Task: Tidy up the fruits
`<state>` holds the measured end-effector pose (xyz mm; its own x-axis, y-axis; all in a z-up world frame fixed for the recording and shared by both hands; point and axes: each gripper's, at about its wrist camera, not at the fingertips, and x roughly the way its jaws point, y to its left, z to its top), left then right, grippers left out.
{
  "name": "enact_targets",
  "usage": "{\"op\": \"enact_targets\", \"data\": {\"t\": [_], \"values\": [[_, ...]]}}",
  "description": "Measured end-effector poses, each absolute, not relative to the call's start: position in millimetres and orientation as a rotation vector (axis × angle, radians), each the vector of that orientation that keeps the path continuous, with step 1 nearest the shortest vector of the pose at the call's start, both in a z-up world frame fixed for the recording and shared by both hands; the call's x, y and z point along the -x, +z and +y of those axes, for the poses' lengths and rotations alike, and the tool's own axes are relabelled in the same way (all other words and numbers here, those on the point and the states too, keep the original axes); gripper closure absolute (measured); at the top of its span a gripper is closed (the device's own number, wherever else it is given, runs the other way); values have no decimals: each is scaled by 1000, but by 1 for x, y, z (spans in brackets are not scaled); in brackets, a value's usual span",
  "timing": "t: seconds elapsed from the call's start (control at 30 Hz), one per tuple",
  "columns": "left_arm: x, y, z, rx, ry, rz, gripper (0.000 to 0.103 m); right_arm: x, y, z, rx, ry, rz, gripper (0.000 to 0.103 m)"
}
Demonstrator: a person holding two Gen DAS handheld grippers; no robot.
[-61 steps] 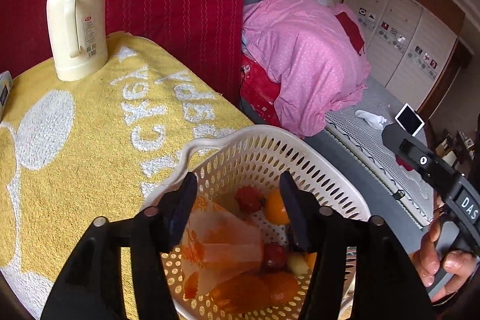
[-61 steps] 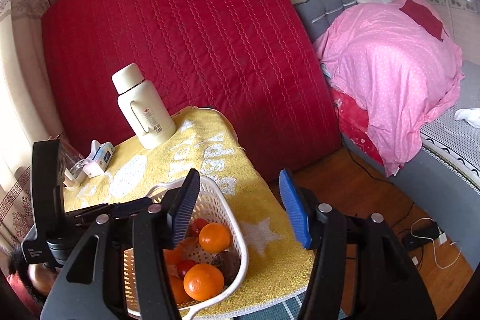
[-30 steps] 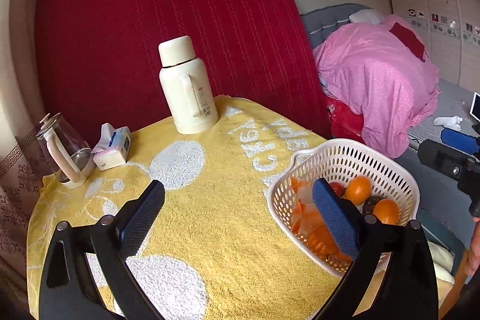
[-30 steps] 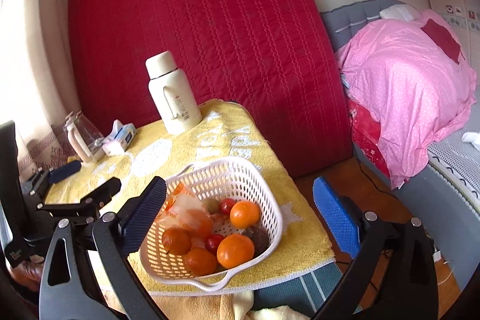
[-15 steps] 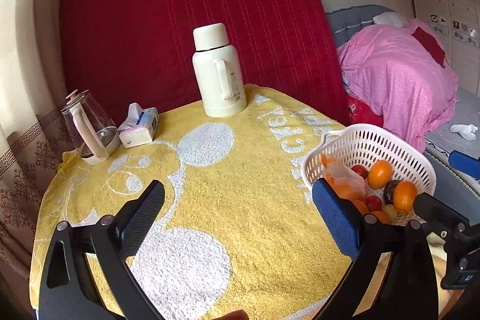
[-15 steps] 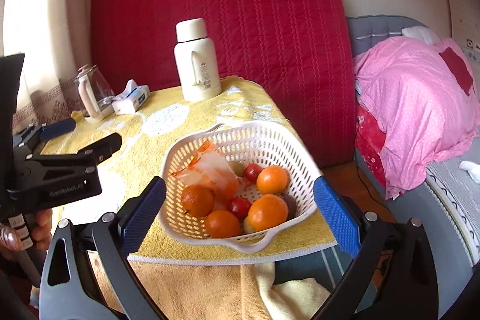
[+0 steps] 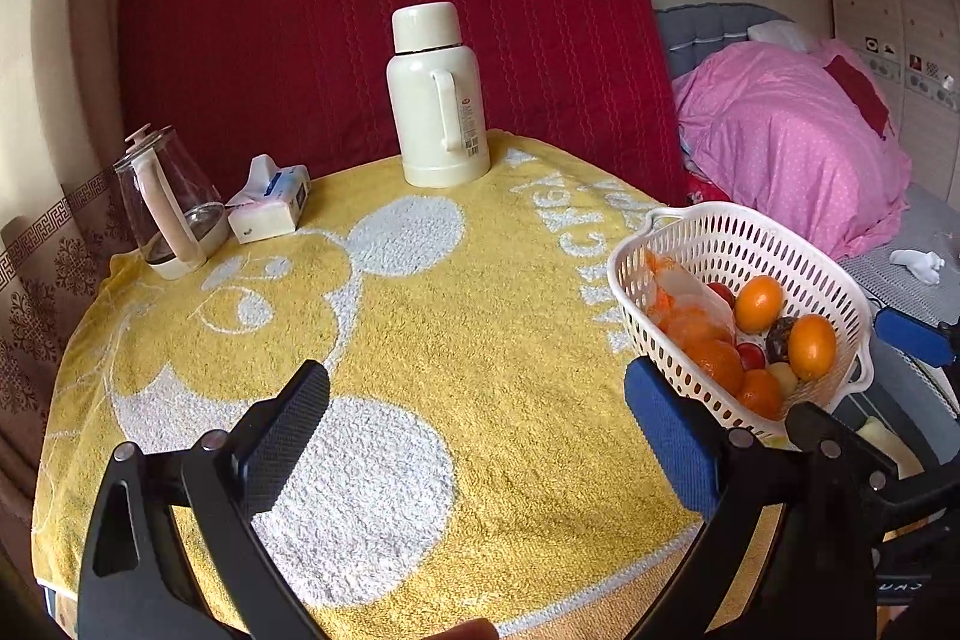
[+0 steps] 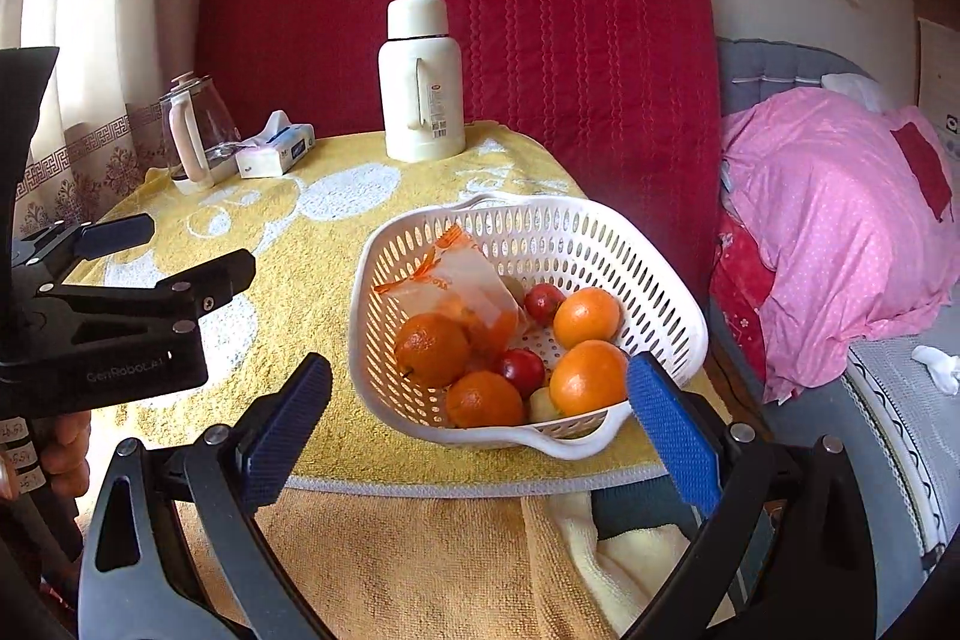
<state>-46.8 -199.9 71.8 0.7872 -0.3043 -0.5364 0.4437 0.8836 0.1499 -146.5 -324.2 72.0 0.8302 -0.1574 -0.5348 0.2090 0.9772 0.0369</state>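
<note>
The yellow terry towel with white cartoon shapes (image 7: 456, 328) covers the table. At its right edge sits the white perforated plastic basket (image 8: 600, 244), holding oranges (image 8: 585, 377), small red fruits and a clear orange-printed bag (image 8: 465, 289). The left gripper (image 7: 477, 436) hangs wide open over bare towel, holding nothing; two seconds ago it was narrower and right over the basket. The right gripper (image 8: 480, 421) is spread wide too, empty, now nearer the basket's front rim.
</note>
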Motion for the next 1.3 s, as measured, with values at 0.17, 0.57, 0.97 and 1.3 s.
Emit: {"op": "enact_targets", "data": {"t": [0.17,0.57,0.97,1.3], "values": [[48,65,-205,-295,-423,540,5,147,71,-330,-106,-213,560,3],[53,64,-208,-308,-432,533,5,148,70,-331,-95,-216,561,3],[56,60,-209,-319,-439,543,5,145,67,-331,-95,-216,572,3],[58,60,-210,-324,-441,543,5,145,67,-332,-98,-220,568,3]]}}
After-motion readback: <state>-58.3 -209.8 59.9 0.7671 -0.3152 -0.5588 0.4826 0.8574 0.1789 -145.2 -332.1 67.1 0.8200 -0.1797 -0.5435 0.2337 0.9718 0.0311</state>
